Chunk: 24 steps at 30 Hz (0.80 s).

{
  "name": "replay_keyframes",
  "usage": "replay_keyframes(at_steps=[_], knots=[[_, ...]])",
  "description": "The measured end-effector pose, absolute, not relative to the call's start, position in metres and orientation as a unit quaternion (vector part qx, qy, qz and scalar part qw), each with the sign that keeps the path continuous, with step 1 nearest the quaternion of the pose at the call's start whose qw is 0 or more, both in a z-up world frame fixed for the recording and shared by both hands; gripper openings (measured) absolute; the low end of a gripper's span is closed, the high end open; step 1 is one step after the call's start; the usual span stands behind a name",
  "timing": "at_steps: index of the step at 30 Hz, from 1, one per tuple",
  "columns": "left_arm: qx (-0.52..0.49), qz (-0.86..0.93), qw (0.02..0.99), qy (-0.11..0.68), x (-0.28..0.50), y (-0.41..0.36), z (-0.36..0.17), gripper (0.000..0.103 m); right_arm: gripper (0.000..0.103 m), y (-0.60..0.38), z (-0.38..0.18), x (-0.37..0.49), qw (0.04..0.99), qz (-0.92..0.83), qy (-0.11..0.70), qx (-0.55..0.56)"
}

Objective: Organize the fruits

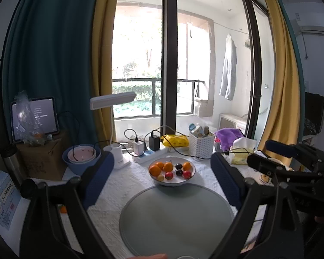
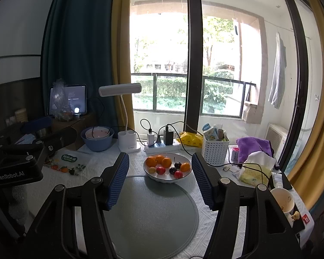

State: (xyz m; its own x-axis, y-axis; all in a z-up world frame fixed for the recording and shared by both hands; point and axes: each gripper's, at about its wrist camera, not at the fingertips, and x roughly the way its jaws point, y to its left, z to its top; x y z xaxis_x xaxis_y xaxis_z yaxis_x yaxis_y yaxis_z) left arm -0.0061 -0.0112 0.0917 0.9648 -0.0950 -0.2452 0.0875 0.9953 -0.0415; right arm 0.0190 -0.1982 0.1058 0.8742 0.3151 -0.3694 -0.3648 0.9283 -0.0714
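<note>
A white bowl (image 1: 172, 180) holds several oranges (image 1: 154, 170), red fruits (image 1: 169, 175), dark cherries (image 1: 179, 172) and a small yellow fruit. It stands at the far edge of a round grey mat (image 1: 175, 218). My left gripper (image 1: 162, 179) is open and empty, held above the mat short of the bowl. In the right wrist view the bowl (image 2: 168, 178) sits between the blue pads of my right gripper (image 2: 159, 179), which is open and empty. The mat (image 2: 151, 213) lies below it. Each gripper shows at the other view's edge.
Behind the bowl stand a power strip with chargers (image 2: 162, 144), a white desk lamp (image 2: 127, 144), a blue basin with pink bowls (image 2: 97, 138) and a white basket (image 2: 215, 150). A tissue pack (image 2: 256, 168) and a mug (image 2: 283, 202) are right. Small toy fruits (image 2: 64, 168) lie left.
</note>
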Motion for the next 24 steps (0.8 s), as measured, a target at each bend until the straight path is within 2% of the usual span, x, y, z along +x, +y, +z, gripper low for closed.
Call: replay_keyframes(at_steps=[24], knots=[[-0.014,-0.048,0.991,0.124,-0.007,-0.0127,0.0925,0.092,0.064,-0.1997,0.1057,0.0181,0.965,0.174,0.181,-0.07]])
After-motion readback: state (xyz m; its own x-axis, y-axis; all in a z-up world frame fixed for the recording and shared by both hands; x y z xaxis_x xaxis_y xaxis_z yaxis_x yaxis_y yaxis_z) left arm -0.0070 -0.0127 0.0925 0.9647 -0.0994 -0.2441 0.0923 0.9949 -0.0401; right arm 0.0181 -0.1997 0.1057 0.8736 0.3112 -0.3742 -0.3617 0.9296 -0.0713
